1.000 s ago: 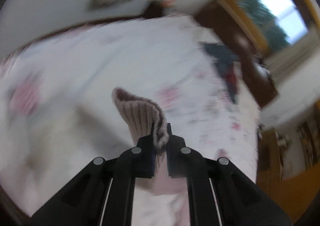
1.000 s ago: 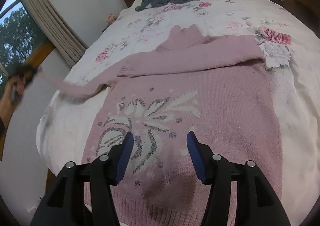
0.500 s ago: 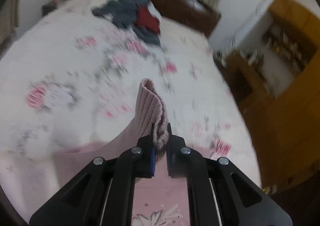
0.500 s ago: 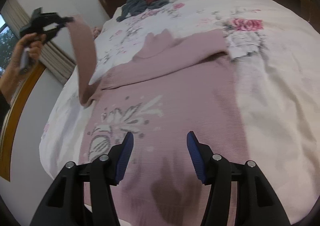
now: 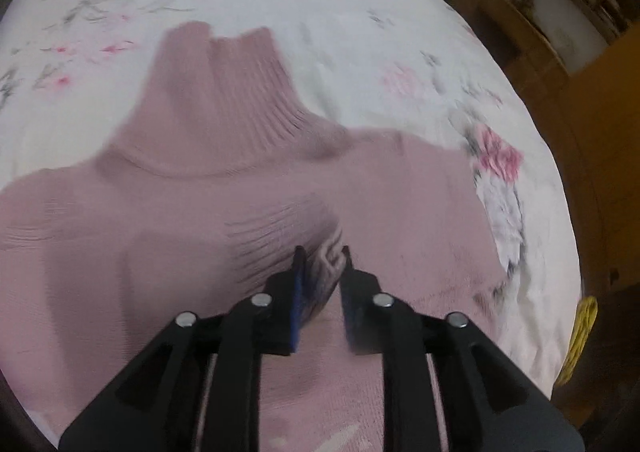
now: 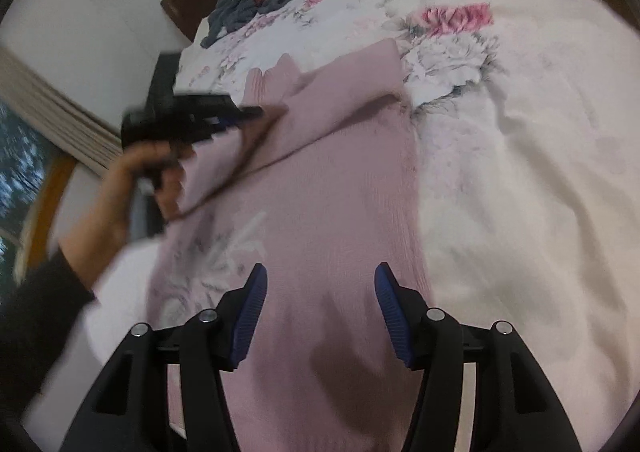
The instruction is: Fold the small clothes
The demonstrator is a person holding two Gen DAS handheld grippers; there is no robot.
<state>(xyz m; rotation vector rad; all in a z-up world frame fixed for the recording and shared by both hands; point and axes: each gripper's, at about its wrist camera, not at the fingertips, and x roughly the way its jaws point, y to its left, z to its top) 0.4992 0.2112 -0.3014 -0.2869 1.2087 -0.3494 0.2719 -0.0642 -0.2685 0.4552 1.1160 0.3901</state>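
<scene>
Swung inward from the bedside, the left gripper (image 5: 322,252) now brings the sleeve cuff (image 5: 326,264) over the pink sweater's (image 6: 340,180) chest, its fingers clenched on the cuff. Right gripper (image 6: 320,280) hovers released above the sweater's hem on the floral bed (image 6: 520,172).

My sweater (image 6: 332,188) is dusty pink with a pale flower motif; the bedspread (image 6: 520,172) is white with pink roses.
</scene>
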